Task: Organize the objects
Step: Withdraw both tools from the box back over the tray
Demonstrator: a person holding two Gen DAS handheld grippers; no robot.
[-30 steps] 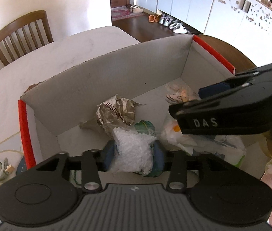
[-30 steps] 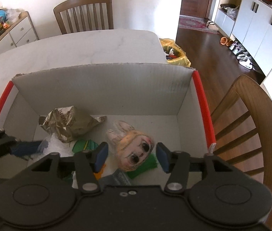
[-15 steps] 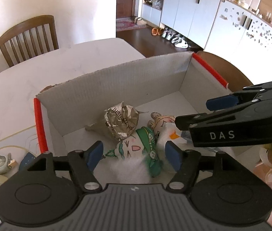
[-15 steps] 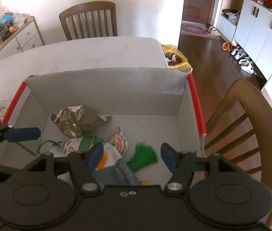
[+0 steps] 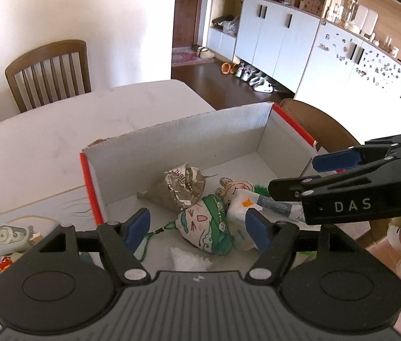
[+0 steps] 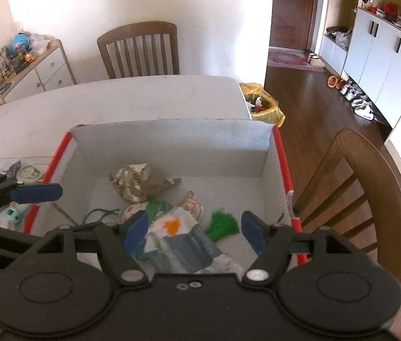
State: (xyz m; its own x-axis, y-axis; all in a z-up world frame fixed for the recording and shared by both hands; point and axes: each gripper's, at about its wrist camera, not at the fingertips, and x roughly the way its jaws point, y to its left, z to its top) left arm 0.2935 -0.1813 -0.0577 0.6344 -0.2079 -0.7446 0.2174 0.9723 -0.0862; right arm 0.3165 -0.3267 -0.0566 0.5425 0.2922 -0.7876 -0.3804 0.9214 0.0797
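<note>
A white cardboard box (image 5: 189, 145) with red edges lies open on the table. Inside it are a crumpled foil wrapper (image 5: 184, 182), a green-and-white cartoon pouch (image 5: 209, 227), a doll-face charm (image 6: 191, 207), a green tassel (image 6: 223, 224) and a white-and-blue packet (image 6: 183, 244). My left gripper (image 5: 197, 230) hovers above the box's near left side, its jaws opening with nothing pressed between the pads. My right gripper (image 6: 194, 230) hovers over the near right side, its jaws also opening and holding nothing. Each gripper shows at the edge of the other's view.
Small items, among them a round white gadget (image 5: 7, 234) and a red toy (image 5: 1, 264), lie on the table left of the box. Wooden chairs stand at the far side (image 6: 140, 48) and at the right (image 6: 371, 187). A yellow bag (image 6: 263, 105) sits on the floor.
Both grippers let go and widened: the left released a white fluffy item, the right the doll-face charm. Both then rose and drew back from the box.
</note>
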